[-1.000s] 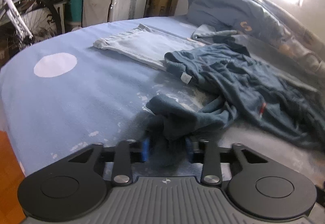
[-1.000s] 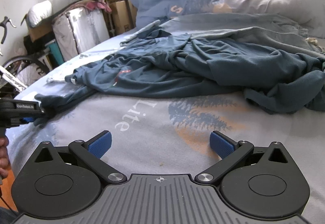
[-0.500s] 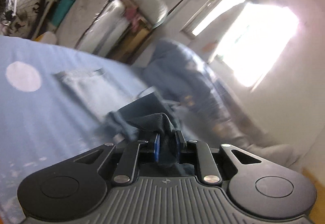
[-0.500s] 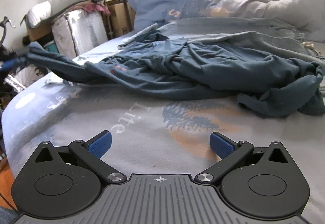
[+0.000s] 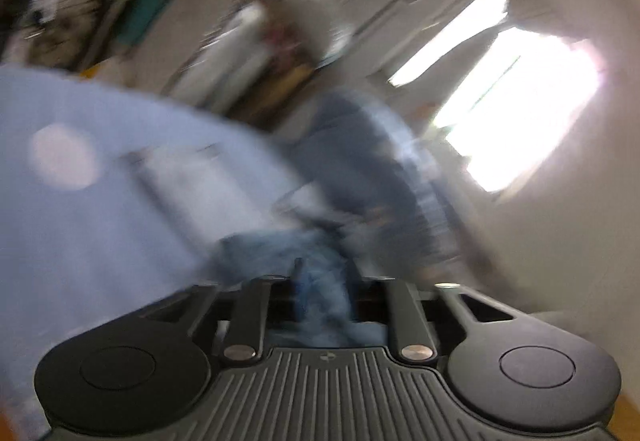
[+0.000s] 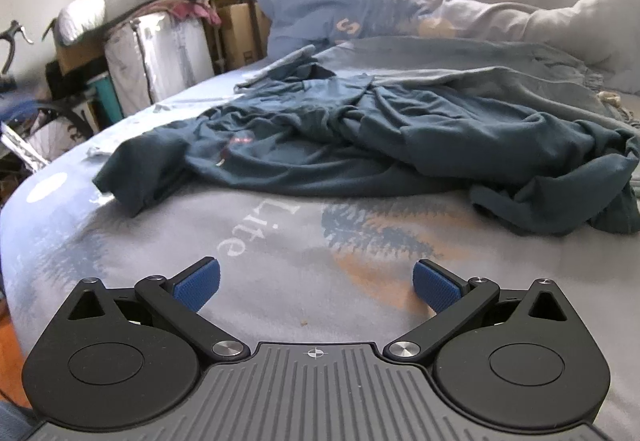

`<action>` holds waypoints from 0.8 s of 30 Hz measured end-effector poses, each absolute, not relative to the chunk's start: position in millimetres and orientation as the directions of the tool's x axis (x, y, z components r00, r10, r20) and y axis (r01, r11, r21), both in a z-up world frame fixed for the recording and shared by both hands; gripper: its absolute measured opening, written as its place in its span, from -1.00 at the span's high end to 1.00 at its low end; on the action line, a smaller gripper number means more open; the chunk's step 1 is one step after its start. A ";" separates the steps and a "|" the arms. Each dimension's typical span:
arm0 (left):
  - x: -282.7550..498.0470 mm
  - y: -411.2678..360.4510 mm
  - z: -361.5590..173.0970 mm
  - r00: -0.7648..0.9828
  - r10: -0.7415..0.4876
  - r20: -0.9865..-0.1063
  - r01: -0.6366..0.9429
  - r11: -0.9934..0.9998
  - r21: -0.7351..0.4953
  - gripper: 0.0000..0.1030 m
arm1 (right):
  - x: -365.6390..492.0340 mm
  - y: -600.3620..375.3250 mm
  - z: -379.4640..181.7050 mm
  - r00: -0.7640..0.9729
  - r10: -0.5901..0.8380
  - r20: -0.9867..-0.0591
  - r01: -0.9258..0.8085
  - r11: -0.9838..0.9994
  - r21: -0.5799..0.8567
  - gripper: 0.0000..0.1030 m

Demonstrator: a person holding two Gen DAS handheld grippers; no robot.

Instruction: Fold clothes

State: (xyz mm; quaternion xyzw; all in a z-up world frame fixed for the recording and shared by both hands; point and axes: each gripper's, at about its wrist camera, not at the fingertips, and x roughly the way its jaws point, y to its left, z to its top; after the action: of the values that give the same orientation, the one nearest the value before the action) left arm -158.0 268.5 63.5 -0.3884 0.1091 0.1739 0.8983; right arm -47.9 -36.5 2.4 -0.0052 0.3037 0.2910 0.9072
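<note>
A dark blue shirt [image 6: 360, 137] lies crumpled across the middle of the bed [image 6: 280, 261]. Its near sleeve [image 6: 140, 169] rests flat on the sheet at the left. In the right wrist view my right gripper [image 6: 316, 283] stands wide open over bare sheet, short of the shirt, with nothing between its fingers. The left wrist view is heavily blurred. My left gripper [image 5: 326, 281] is tilted up toward the wall, its jaws are opening, and a smear of blue shirt fabric [image 5: 324, 305] shows between them. Whether the pads touch it I cannot tell.
A pale folded garment [image 5: 180, 177] lies farther back on the sheet. A blue duvet and pillows [image 6: 340, 13] are heaped at the head of the bed. Wrapped bags and boxes [image 6: 160, 53] and a bicycle [image 5: 52, 1] stand beyond the bed's left edge. A bright window [image 5: 520, 101] is at the right.
The left gripper shut on the shirt's sleeve, lifted it while rolling and tilting upward, and its jaws have now spread. The sleeve lies back on the bed. The right gripper has kept still.
</note>
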 end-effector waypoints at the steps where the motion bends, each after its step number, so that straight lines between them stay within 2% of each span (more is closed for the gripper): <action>1: -154.3 272.2 55.9 0.898 0.214 -0.385 -0.430 0.614 -0.662 -0.23 | -48.0 -36.0 2.0 0.646 0.525 -0.554 -0.533 0.830 0.165 -1.00; 2: -151.2 274.5 48.3 0.887 0.185 -0.423 -0.444 0.594 -0.671 -0.36 | -48.2 -35.1 1.4 0.647 0.524 -0.554 -0.535 0.830 0.160 -1.00; 3: -147.8 274.0 42.7 0.885 0.154 -0.438 -0.439 0.587 -0.681 -0.44 | -48.4 -34.3 0.8 0.647 0.524 -0.554 -0.537 0.829 0.156 -1.00; 5: -139.3 268.5 35.7 0.884 0.110 -0.454 -0.425 0.595 -0.683 -0.73 | -48.7 -33.1 0.1 0.647 0.524 -0.554 -0.542 0.827 0.149 -1.00; 7: -128.2 258.5 30.9 0.883 0.065 -0.465 -0.400 0.621 -0.674 -0.81 | -49.1 -32.2 -0.3 0.647 0.524 -0.553 -0.545 0.826 0.144 -1.00; 9: -117.9 250.4 26.2 0.877 0.040 -0.479 -0.390 0.643 -0.660 -0.99 | -49.6 -33.0 -0.3 0.646 0.527 -0.552 -0.547 0.824 0.147 -1.00; 15: -93.8 248.7 4.6 0.862 -0.013 -0.508 -0.365 0.678 -0.638 -1.00 | -49.8 -32.6 -0.8 0.646 0.528 -0.551 -0.548 0.823 0.146 -1.00; 17: -89.2 251.9 -1.5 0.847 0.009 -0.532 -0.396 0.679 -0.618 -1.00 | -49.4 -32.0 -1.8 0.647 0.528 -0.549 -0.550 0.823 0.143 -1.00; 19: -87.8 252.8 -3.9 0.856 0.017 -0.517 -0.389 0.680 -0.621 -1.00 | -48.9 -30.5 -3.2 0.649 0.528 -0.548 -0.556 0.821 0.132 -1.00; 21: -87.7 250.6 -2.2 0.867 0.008 -0.499 -0.371 0.679 -0.633 -0.84 | -48.5 -28.8 -4.8 0.650 0.527 -0.547 -0.561 0.819 0.121 -1.00; 22: -86.4 248.5 -1.6 0.867 0.006 -0.498 -0.368 0.681 -0.633 -0.44 | -48.4 -27.7 -5.8 0.652 0.526 -0.547 -0.563 0.818 0.117 -1.00; 23: -85.0 246.5 -0.9 0.868 0.004 -0.497 -0.366 0.682 -0.633 -0.14 | -48.5 -26.8 -6.5 0.653 0.524 -0.546 -0.563 0.819 0.112 -1.00; 24: -84.4 243.9 0.3 0.870 0.002 -0.493 -0.363 0.681 -0.636 -0.01 | -48.8 -26.2 -7.0 0.655 0.523 -0.546 -0.564 0.819 0.108 -1.00</action>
State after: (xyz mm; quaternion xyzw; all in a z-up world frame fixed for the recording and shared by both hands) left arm -84.4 243.9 0.3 -0.3856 0.2335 0.1029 0.8867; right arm -48.8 -26.2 -7.0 -0.0355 0.2886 0.2990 0.9089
